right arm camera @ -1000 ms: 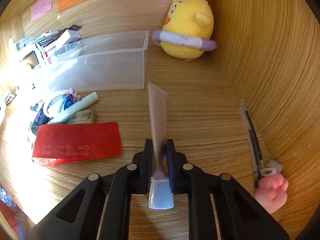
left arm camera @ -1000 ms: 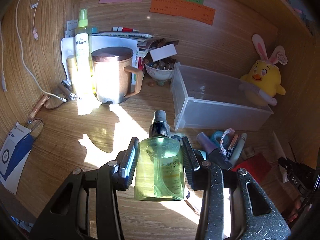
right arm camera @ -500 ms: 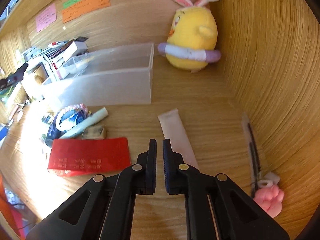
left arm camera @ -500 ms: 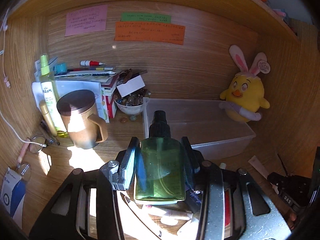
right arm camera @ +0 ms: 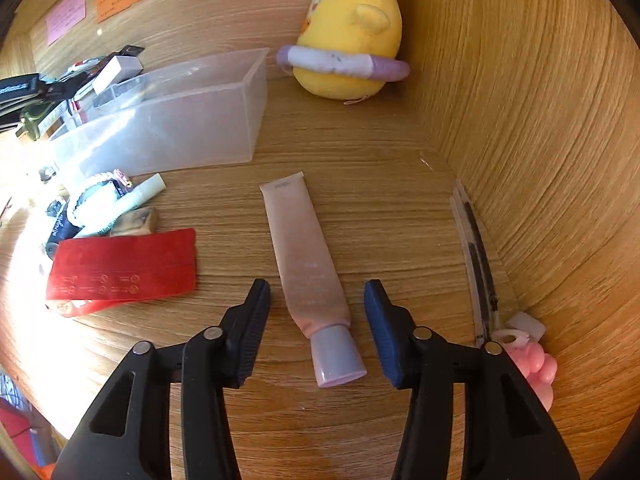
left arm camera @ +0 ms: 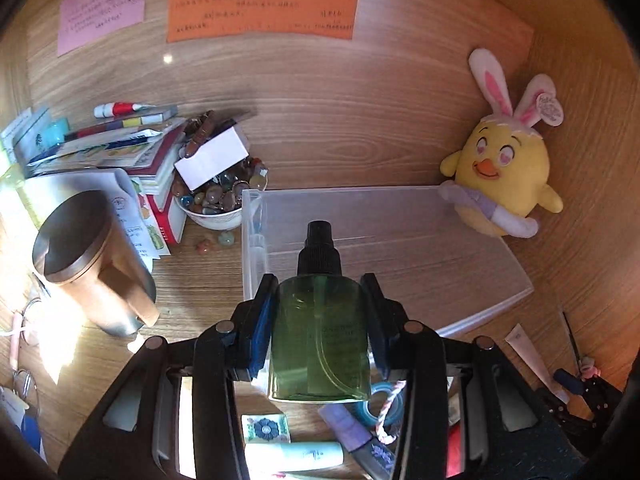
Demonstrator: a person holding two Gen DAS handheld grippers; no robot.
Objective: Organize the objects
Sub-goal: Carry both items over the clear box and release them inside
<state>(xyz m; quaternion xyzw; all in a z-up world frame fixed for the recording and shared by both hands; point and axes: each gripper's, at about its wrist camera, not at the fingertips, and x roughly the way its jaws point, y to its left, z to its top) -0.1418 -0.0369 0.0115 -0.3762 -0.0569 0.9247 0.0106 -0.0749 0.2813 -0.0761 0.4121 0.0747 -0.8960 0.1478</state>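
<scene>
A: Left gripper (left arm camera: 320, 328)?
B: Pinching the green spray bottle (left arm camera: 319, 340) over the clear bin (left arm camera: 516, 280); its label is illegible.
A: Right gripper (right arm camera: 316, 312)?
B: Jaws just spread, astride the pink tube (right arm camera: 308, 268) lying flat; plush chick (right arm camera: 352, 36), twelve o'clock, ears cropped.

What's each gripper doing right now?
Left gripper: shut on the green spray bottle.
Right gripper: open, jaws just opened; the pink tube lies between them on the desk, not gripped.
</scene>
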